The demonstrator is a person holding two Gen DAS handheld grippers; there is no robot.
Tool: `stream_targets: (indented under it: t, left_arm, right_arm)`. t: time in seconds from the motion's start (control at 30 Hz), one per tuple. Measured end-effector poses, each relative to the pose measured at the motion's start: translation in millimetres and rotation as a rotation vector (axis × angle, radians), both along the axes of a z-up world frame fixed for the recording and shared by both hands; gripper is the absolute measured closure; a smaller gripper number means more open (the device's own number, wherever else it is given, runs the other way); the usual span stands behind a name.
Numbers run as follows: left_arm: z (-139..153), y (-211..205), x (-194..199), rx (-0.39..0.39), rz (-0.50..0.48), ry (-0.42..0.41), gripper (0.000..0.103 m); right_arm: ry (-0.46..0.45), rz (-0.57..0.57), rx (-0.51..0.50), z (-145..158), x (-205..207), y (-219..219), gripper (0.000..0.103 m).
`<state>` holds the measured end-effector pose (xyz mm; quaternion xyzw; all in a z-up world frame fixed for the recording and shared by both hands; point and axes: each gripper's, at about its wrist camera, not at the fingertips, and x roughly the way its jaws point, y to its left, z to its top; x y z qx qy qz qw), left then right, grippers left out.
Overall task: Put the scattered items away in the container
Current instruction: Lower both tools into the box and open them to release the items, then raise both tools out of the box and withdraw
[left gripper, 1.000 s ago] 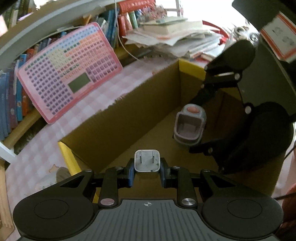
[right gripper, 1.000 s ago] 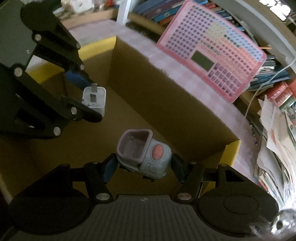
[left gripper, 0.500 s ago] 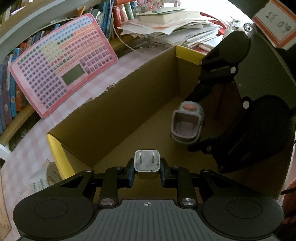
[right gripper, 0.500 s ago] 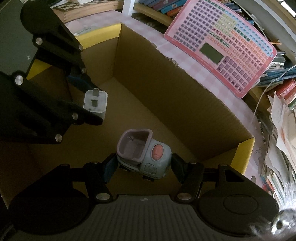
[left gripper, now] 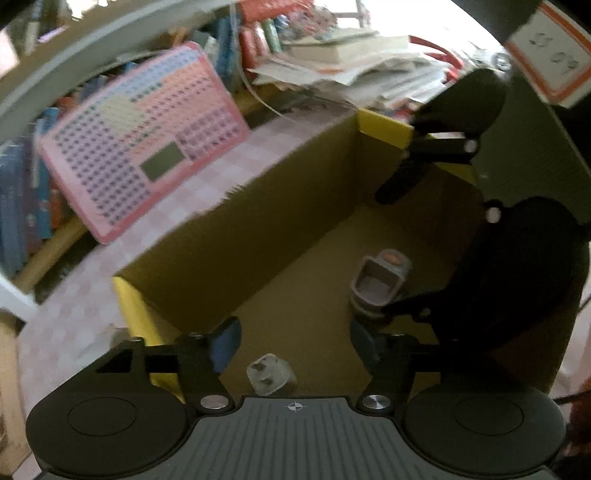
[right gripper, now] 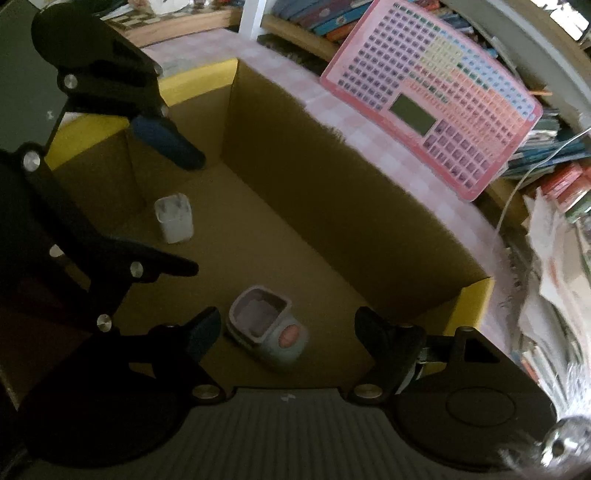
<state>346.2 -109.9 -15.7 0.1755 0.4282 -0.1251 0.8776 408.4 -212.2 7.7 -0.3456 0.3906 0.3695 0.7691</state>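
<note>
Left wrist view shows my left gripper with its fingers spread wide and nothing between them. Just below the gap, the white plug adapter lies on the floor of the cardboard box, prongs tilted up toward the lens; the frame is blurred, so I cannot tell exactly how it rests. Further in and to the right sits the small toy truck, partly covered by the dark frame of my right gripper.

From the right wrist view, my right gripper also has its fingers apart, and the toy truck sits on the box floor between them, touching neither, its open bed facing up. The plug adapter rests to the far left, between the fingers of the left gripper. Both things are well apart inside the box.

Beyond the far wall, a pink keyboard toy leans up from the checked bench against a row of books.
</note>
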Motion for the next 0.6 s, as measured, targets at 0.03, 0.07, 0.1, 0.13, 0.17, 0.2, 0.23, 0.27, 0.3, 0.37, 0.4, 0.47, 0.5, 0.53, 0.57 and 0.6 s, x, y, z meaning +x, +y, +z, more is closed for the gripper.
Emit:
stream_targets:
  t: [0.03,0.07,0.1,0.13,0.17,0.2,0.23,0.27,0.3,0.37,0.4,0.47,0.5,0.53,0.57,0.6]
  left_arm:
    - [3,2,-2,-0.001,0.016,-0.014,0.028]
    - [7,4,-4,-0.005,0.035,-0.03,0.025]
    - [11,5,-6,-0.01,0.051,-0.045,0.022]
    - [16,6,-8,-0.016,0.065,-0.061,0.021]
    - [21,9,-12,-0.024,0.078,-0.078,0.018]
    - [25,10,-15,-0.031,0.086,-0.093,0.017]
    - [30,11,-19,-0.039,0.092,-0.108,0.017]
    - [35,12,-24,-0.048,0.096,-0.124,0.017]
    - [40,12,-30,-0.054,0.101,-0.139,0.016]
    - [49,11,-41,-0.063,0.108,-0.168,0.015]
    - [53,11,-47,-0.067,0.11,-0.18,0.014]
    - [60,9,-61,-0.07,0.106,-0.2,0.013]
    - [63,8,-68,-0.07,0.1,-0.208,0.013]
    - [66,7,-76,-0.068,0.092,-0.214,0.013]
    - [69,6,-85,-0.064,0.084,-0.222,0.012]
    - [70,5,-91,-0.061,0.079,-0.228,0.012]
  right_arm:
    - [-0.008,-0.011,0.01,3,-1,-1,0.024]
    - [-0.015,-0.025,0.024,7,-2,-4,0.024]
    - [-0.023,-0.039,0.039,12,-4,-6,0.024]
    - [-0.033,-0.051,0.053,17,-6,-8,0.024]
    - [-0.046,-0.061,0.068,22,-10,-11,0.024]
    - [-0.06,-0.072,0.083,27,-13,-13,0.024]
    - [-0.074,-0.083,0.099,32,-17,-16,0.024]
    - [-0.088,-0.096,0.117,37,-21,-19,0.024]
    - [-0.101,-0.109,0.135,43,-26,-22,0.024]
    - [-0.13,-0.133,0.171,53,-36,-29,0.024]
    - [-0.141,-0.142,0.184,57,-41,-31,0.024]
    - [-0.161,-0.156,0.21,65,-52,-36,0.024]
    - [-0.171,-0.163,0.22,69,-58,-39,0.024]
    - [-0.18,-0.165,0.226,72,-65,-41,0.024]
    - [-0.189,-0.167,0.231,75,-71,-43,0.024]
    - [-0.198,-0.169,0.237,78,-77,-47,0.024]
